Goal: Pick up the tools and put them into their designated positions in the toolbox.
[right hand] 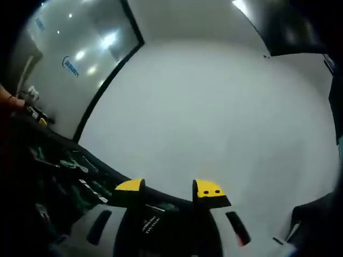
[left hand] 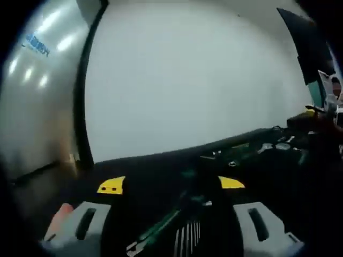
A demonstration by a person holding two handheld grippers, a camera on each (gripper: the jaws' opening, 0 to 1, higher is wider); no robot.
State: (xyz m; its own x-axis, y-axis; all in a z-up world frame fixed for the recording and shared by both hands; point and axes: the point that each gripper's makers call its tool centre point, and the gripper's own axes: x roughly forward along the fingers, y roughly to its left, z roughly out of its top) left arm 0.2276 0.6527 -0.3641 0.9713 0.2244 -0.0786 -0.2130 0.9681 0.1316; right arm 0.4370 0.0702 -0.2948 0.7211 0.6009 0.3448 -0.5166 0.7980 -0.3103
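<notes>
Tools: dark-green-handled pieces with bright metal ends lie on the black work surface point(left hand: 161, 166), blurred; exact types cannot be told.
Nearest tool: a green-handled tool point(left hand: 166, 225) lies between the left gripper's jaws, long axis slanting from low left up to the right; beside it sits a row of thin metal rods point(left hand: 187, 235).
Left gripper point(left hand: 171, 184): jaws stand wide apart with yellow tips, closed on nothing, the tool under the gap.
Right gripper point(right hand: 170, 190): jaws parted, empty; a small pale ribbed piece point(right hand: 150, 222) shows low between them.
Farther tools: scattered tools point(left hand: 278, 145) lie toward the surface's far right edge; in the right gripper view more tools point(right hand: 75, 166) lie left of the jaws.
Nearer hand: judged the left, since it is over the green handle already.
Background: white wall point(right hand: 214, 107) beyond the surface.
Toolbox slots: too blurred to tell.
</notes>
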